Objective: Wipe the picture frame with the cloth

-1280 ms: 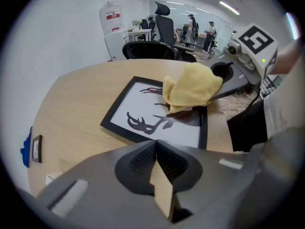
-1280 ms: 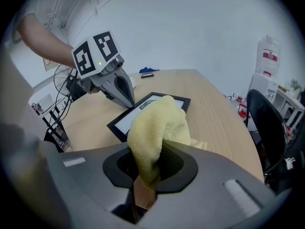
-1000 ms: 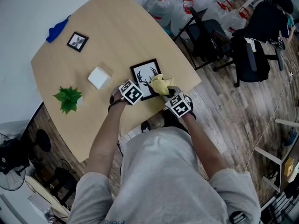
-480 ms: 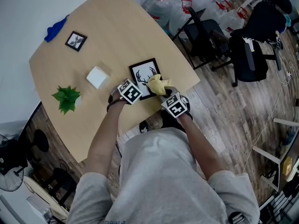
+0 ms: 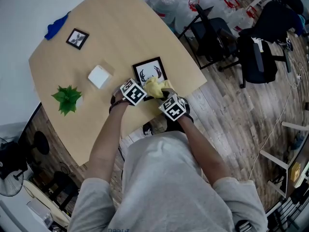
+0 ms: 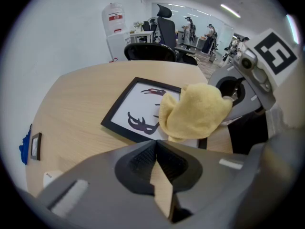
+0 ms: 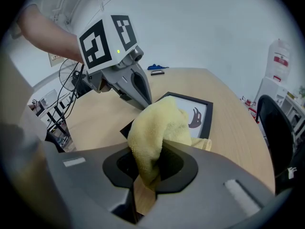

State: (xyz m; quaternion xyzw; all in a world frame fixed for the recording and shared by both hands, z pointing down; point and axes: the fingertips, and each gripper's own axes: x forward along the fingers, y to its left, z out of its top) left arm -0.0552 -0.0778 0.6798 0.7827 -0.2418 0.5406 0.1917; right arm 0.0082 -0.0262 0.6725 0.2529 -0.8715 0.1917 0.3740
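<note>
**Yellow cloth on the deer print, held by the right tool**

A pale wooden surface (image 5: 125, 28) with rounded corners fills the upper left of the head view. Black office chairs (image 5: 260, 57) and a group of large water bottles (image 5: 166, 4) stand on the plank floor beyond it.

The picture frame (image 5: 150, 70), black-edged with a black antlered head on white, lies flat on the surface near the edge closest to the person. A green potted plant (image 5: 67, 98) stands well to its left.

The right tool (image 7: 147, 171) is clamped on a fold of the yellow cloth (image 5: 154, 87). The rest of the cloth bunches out ahead of the jaws and rests on the near part of the frame, covering part of the print.

The left tool (image 6: 155, 144) has its jaws closed together with nothing between them. It points down at the frame's near edge, just beside the cloth; whether it touches the frame cannot be told.

A small white box (image 5: 99, 76) sits between plant and frame. A smaller black frame (image 5: 77, 38) lies near the far edge, with a blue rag (image 5: 55, 27) just beyond it.
</note>
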